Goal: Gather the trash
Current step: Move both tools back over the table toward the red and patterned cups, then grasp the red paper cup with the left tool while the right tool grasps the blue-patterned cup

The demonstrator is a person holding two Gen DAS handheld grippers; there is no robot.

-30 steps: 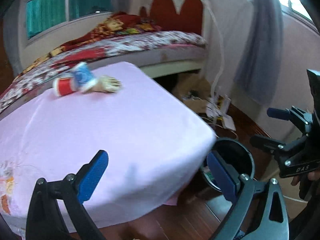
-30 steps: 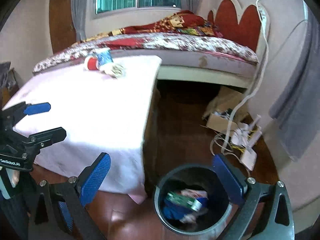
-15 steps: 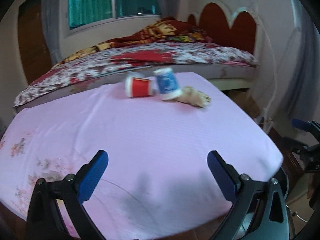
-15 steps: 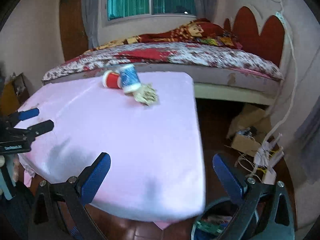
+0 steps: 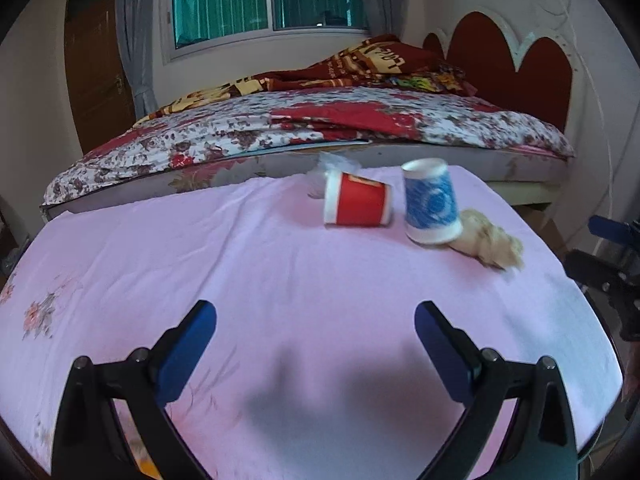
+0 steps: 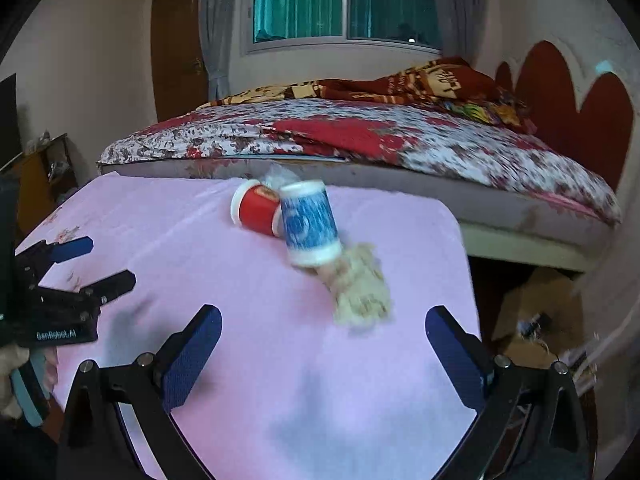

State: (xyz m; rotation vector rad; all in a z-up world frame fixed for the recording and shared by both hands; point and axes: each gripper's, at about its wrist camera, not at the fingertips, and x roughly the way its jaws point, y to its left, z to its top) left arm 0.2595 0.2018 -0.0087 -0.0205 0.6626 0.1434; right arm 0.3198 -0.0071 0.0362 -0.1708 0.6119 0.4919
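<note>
The left gripper (image 5: pixel 315 328) hangs with its blue-padded jaws spread wide and nothing between them, above the near part of a pink cloth (image 5: pixel 240 280) that covers the table. The right gripper (image 6: pixel 323 334) is likewise wide open and empty, over the same cloth nearer its right edge.

Well ahead of both, at the far side of the cloth, lies the trash in a small cluster. A red paper cup (image 5: pixel 357 205) lies on its side, white rim toward the left. Just beside it a blue-and-white patterned cup (image 5: pixel 430 202) stands upside down and tilted (its wider rim on the cloth). A crumpled beige wad (image 5: pixel 488 243) touches that rim on the right. Behind the red cup sits a scrap of clear crinkled plastic (image 5: pixel 332 166).

Beyond the table stands a bed (image 5: pixel 360 128) with a red floral cover.
</note>
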